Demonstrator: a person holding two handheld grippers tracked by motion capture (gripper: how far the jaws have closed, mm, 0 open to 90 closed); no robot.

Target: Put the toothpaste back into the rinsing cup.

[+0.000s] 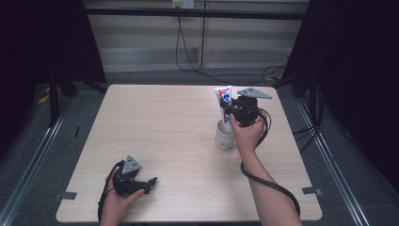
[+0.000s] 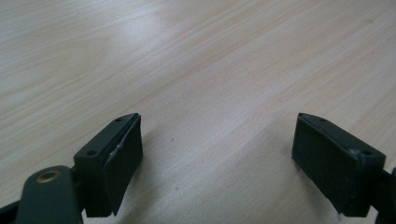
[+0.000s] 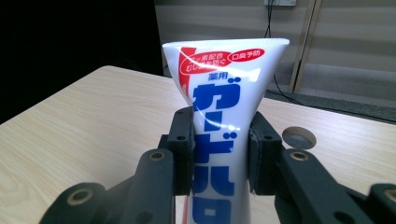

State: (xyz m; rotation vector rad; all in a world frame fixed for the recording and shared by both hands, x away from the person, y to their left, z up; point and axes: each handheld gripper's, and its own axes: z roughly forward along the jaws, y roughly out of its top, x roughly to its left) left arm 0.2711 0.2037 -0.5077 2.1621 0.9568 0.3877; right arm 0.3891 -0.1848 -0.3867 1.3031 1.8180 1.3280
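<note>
A: Where's the toothpaste tube [image 3: 223,140]?
B: Clamped upright between the right gripper's [image 3: 220,154] jaws, lower end in the cup [image 1: 225,136]. Left gripper's [image 2: 217,163] jaws are wide, empty.
A: Next?
B: Probably loosen the grip.

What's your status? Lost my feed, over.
Right gripper shut on white toothpaste tube with blue lettering, upright above small white cup. Left gripper open, idle over wooden table. Nothing obstructing.

Your right gripper [image 1: 229,112] is clamped on the upright white toothpaste tube with blue and red print [image 1: 225,106], its lower end inside the white cylindrical cup [image 1: 224,137]. Your left gripper [image 1: 149,182] rests, jaws apart, on the light wooden table [image 1: 169,127].
</note>
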